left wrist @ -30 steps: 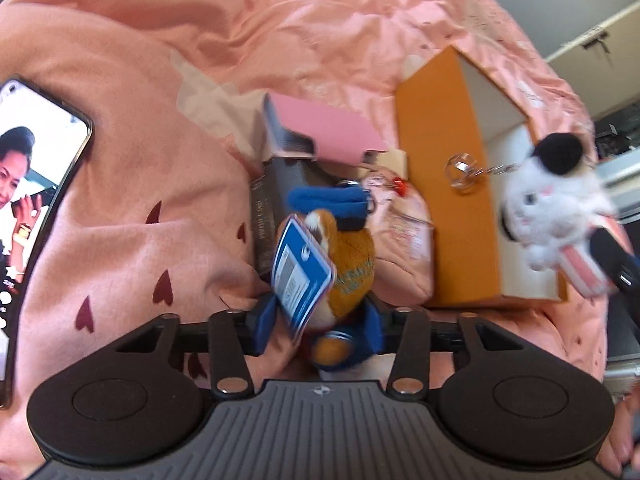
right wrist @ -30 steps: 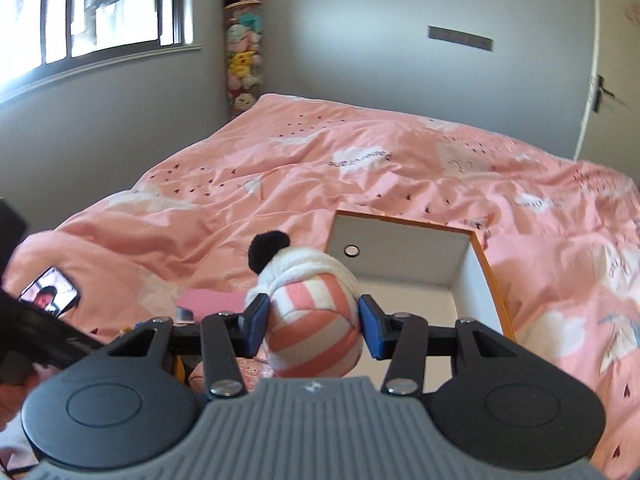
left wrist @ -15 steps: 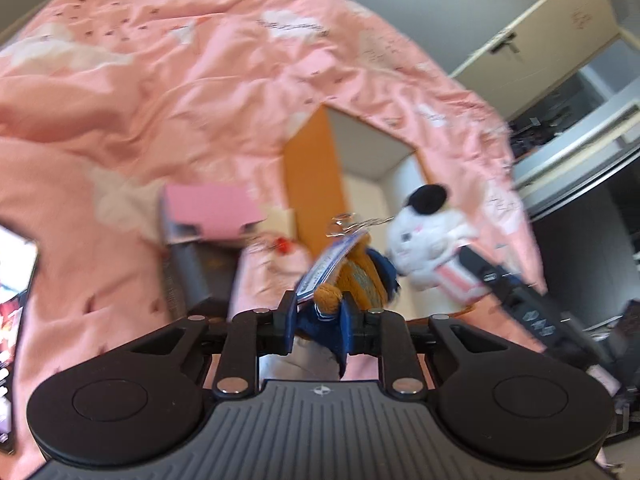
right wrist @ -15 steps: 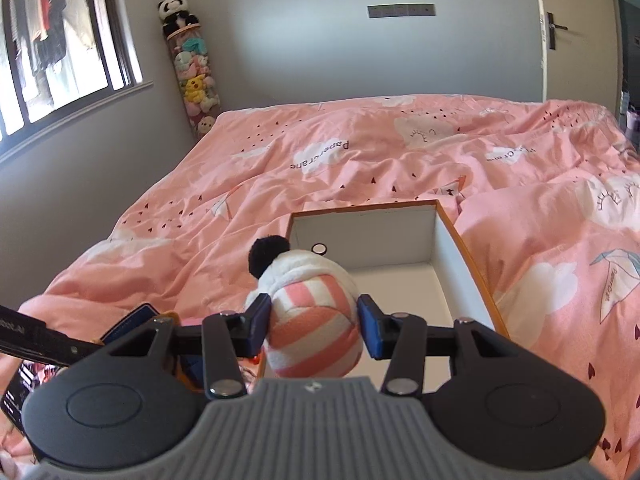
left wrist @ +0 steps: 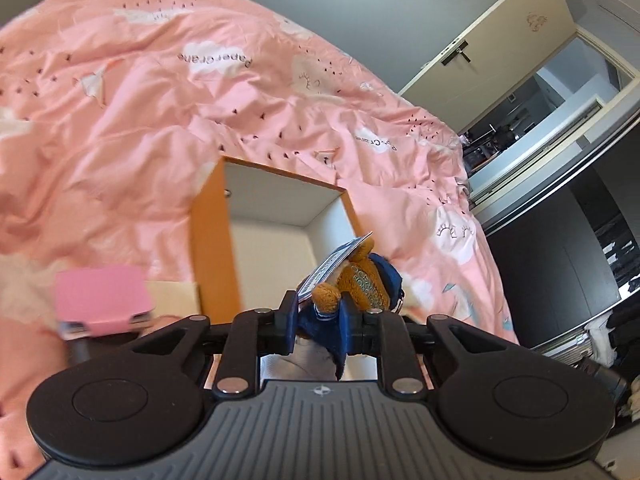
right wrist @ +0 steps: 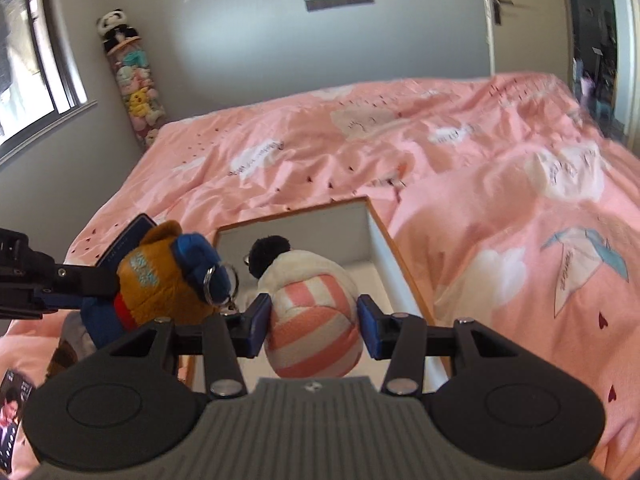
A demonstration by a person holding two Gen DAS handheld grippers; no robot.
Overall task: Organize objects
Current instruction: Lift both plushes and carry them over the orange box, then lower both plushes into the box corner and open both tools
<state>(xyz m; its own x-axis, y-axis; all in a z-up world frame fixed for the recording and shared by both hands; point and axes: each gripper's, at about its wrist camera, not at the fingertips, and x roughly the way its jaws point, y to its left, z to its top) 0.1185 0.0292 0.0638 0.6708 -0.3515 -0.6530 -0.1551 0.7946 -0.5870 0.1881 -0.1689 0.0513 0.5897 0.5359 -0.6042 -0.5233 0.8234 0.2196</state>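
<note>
Both wrist cameras look from close above, forward over the bed [left wrist: 168, 92]; the shared box [left wrist: 212, 256] [right wrist: 384, 236] lies toward 12 o'clock

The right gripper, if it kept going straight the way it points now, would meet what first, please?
Most likely the white inside of the orange box: the right gripper, shut on the striped plush, points down into it. Depth is uncertain.

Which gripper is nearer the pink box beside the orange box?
Left. The left gripper holds the bear plush just right of the pink box; the right gripper is over the orange box.
</note>
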